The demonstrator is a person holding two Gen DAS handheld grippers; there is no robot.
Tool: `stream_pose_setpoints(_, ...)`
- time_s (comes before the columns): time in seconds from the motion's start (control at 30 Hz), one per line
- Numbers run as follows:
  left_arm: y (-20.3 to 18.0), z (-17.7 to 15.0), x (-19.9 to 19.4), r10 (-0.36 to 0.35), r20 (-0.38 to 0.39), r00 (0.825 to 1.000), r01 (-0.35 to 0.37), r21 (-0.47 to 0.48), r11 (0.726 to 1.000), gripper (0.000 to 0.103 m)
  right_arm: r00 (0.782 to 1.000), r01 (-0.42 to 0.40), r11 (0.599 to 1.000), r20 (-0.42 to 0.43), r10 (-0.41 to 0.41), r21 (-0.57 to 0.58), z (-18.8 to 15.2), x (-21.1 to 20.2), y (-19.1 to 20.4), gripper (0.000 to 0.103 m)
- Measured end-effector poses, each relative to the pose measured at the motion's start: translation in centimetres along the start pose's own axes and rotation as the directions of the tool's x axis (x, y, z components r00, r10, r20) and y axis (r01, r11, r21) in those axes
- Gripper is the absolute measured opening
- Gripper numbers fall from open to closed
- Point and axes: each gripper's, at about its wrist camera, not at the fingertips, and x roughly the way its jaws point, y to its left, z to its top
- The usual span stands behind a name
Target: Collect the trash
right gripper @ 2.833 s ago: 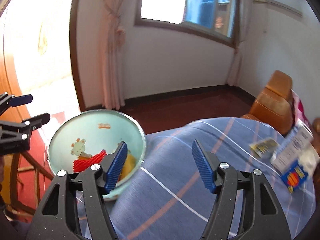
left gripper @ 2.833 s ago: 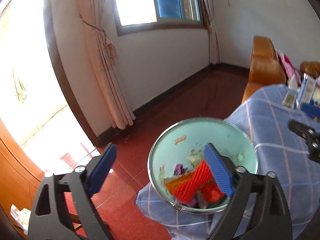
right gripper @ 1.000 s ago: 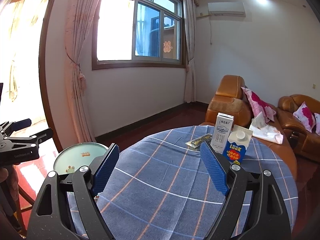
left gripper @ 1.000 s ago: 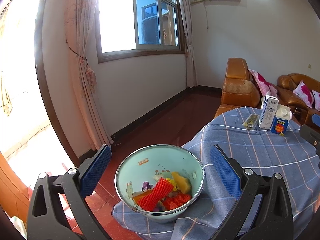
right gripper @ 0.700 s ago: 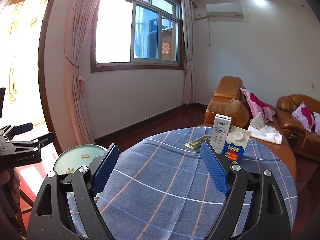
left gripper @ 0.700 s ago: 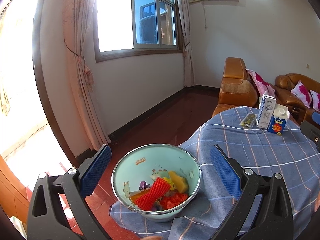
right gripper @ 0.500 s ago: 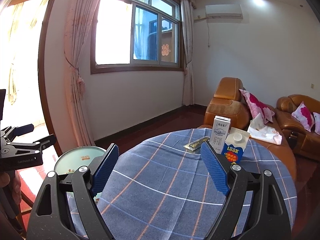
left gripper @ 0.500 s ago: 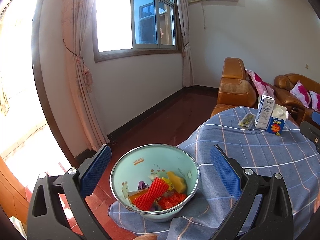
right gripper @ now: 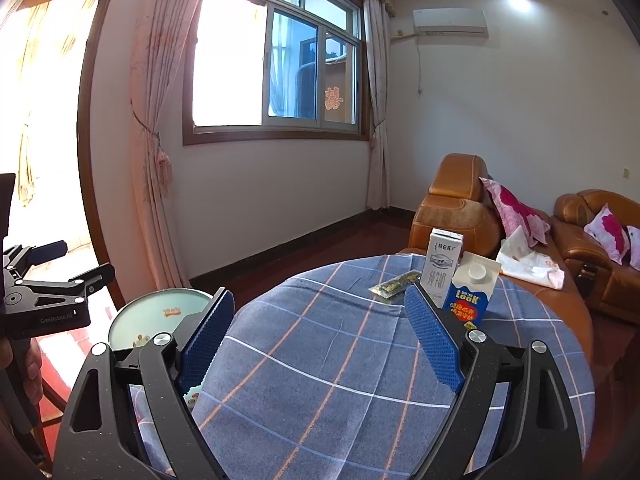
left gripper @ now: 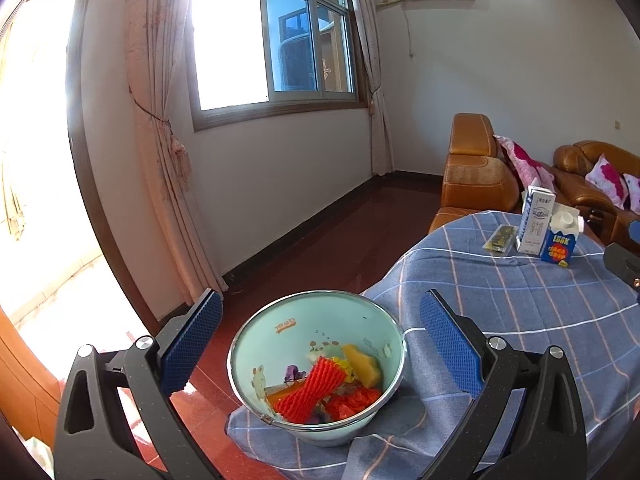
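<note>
A pale green enamel basin (left gripper: 280,332) sits at the near left edge of the round table with a blue checked cloth (left gripper: 540,312). It holds a red foam net (left gripper: 310,390), a yellow piece and other scraps. My left gripper (left gripper: 320,344) is open and empty, hovering just above and before the basin. My right gripper (right gripper: 318,336) is open and empty over the middle of the cloth (right gripper: 320,360); the basin (right gripper: 160,312) lies to its left. At the table's far side stand a white milk carton (right gripper: 442,266), a blue carton (right gripper: 470,296) and a flat green wrapper (right gripper: 394,282).
Orange leather sofas with pink cushions (right gripper: 516,208) stand behind the table, a white bag (right gripper: 528,260) on one. Red floor lies to the left of the table, with a curtain (left gripper: 168,152) and window wall beyond. The cartons also show in the left wrist view (left gripper: 536,226).
Both grippers have drawn back and up from the basin and levelled out; the far cartons and room came into view. Over the last second both views barely shifted. Both stayed open.
</note>
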Motion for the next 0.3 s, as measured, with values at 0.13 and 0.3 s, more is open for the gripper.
stream_pose_setpoints(0.13,0.4,0.1,0.0,-0.012,-0.001,1.0,0.012,-0.025,1.0,0.097,1.0,0.009,1.0,-0.001,-0.009,0.004,0.0,0.0,-0.4,0.086)
stream_pose_setpoints(0.3,0.6,-0.2,0.4,-0.027,-0.019,0.999,0.026,-0.024,0.999,0.097,0.996,0.074,0.997,-0.05,-0.075,-0.017,-0.5,1.2,-2.3,0.093)
